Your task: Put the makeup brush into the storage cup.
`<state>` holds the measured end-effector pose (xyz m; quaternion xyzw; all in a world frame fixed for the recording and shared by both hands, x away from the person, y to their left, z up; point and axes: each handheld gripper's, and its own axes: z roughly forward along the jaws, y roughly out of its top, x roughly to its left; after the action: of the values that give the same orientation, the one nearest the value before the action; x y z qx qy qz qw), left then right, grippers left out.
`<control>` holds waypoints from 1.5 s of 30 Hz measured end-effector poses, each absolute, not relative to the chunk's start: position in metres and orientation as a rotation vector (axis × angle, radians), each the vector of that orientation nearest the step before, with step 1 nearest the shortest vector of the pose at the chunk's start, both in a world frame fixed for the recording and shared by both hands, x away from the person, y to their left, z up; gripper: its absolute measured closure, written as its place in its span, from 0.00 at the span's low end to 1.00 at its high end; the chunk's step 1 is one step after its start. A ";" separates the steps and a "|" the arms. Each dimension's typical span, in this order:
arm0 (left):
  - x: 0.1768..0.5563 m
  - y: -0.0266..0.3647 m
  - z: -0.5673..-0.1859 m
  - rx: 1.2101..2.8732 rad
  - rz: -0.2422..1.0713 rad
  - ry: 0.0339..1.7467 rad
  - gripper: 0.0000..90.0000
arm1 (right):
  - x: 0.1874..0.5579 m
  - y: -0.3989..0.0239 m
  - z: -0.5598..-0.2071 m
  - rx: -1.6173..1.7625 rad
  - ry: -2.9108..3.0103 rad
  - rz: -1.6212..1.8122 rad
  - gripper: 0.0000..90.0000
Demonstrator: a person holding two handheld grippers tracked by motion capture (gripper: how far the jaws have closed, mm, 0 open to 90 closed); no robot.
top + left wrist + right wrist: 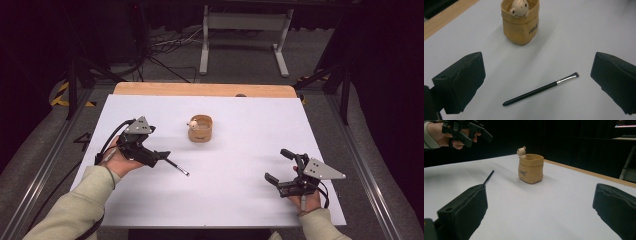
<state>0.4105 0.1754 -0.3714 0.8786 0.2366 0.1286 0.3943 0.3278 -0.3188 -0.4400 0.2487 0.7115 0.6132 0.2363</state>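
Both claws wide open, empty — left gripper (161, 156) poised above the thin makeup brush (541, 89), right gripper (280, 167) idle at near right. Brush flat on the white table (240, 200), near-left of the bear-trimmed tan pot (200, 128). Risk: slim handle rolling or slipping out — pads scraping the table instead.

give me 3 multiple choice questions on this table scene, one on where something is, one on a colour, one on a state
1. Where does the brush lie?
A. inside the pot
B. flat on the table, below the left gripper
C. in the right gripper

2. What colour is the pot?
A. tan
B. blue
C. green

3. How does the right gripper stand?
A. shut on the brush
C. shut on nothing
B. open, holding nothing

Answers: 1 B, the left gripper view shows it lying on the white table between that gripper's jaws. 2 A, it is tan in every view. 3 B, its jaws stand wide apart.
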 end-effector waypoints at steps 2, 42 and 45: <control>0.413 0.174 -0.373 2.254 0.323 0.596 0.01 | 0.328 -0.319 -0.441 0.692 1.955 1.685 0.00; 0.448 0.143 -0.382 2.696 0.222 0.559 0.01 | 0.330 -0.319 -0.443 0.716 1.979 1.712 0.00; 0.448 0.142 -0.386 2.708 0.198 0.561 0.01 | 0.330 -0.319 -0.443 0.718 1.978 1.713 0.00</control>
<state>0.4481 0.1421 -0.3860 0.9601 0.1988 0.0703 0.1836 0.3298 -0.3190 -0.4433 0.2587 0.7124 0.6168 0.2125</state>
